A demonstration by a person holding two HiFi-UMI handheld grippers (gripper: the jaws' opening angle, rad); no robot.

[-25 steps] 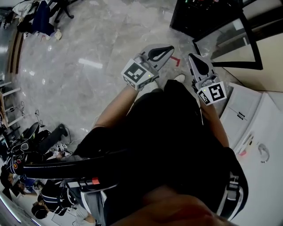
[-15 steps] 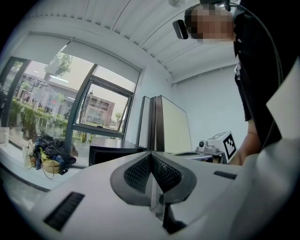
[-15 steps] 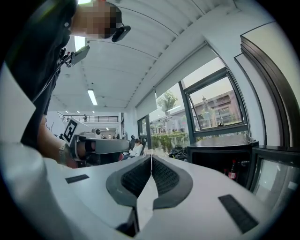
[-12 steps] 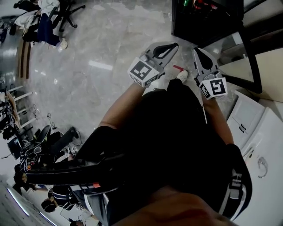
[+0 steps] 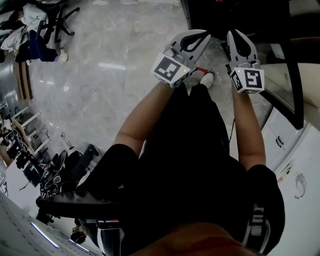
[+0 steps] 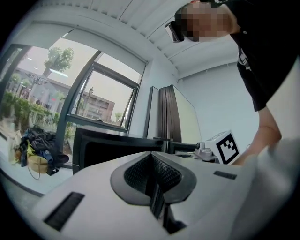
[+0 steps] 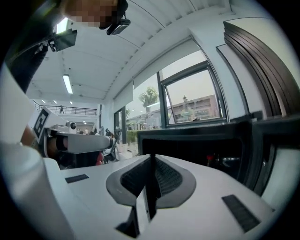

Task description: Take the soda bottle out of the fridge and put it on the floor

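Observation:
The black fridge [image 5: 235, 12] stands open at the top of the head view, its glass door [image 5: 287, 70] swung out to the right. My left gripper [image 5: 200, 36] and right gripper [image 5: 236, 34] are held side by side just in front of it, both shut and empty. In the right gripper view the closed jaws [image 7: 151, 157] point at the dark fridge opening [image 7: 197, 145], where a small red item [image 7: 209, 159] shows dimly. I cannot make out a soda bottle. The left gripper view has its closed jaws [image 6: 151, 155] before the fridge [image 6: 112, 147].
Grey marble floor [image 5: 110, 65] spreads to the left. A white cabinet [image 5: 300, 165] stands at the right. An office chair with clothes [image 5: 42, 30] is at the far left, and bags and gear [image 5: 55, 175] lie lower left. My shoe [image 5: 207, 78] is below the grippers.
The person has stepped toward the fridge, so both grippers now sit closer to its opening. Both stay shut and empty.

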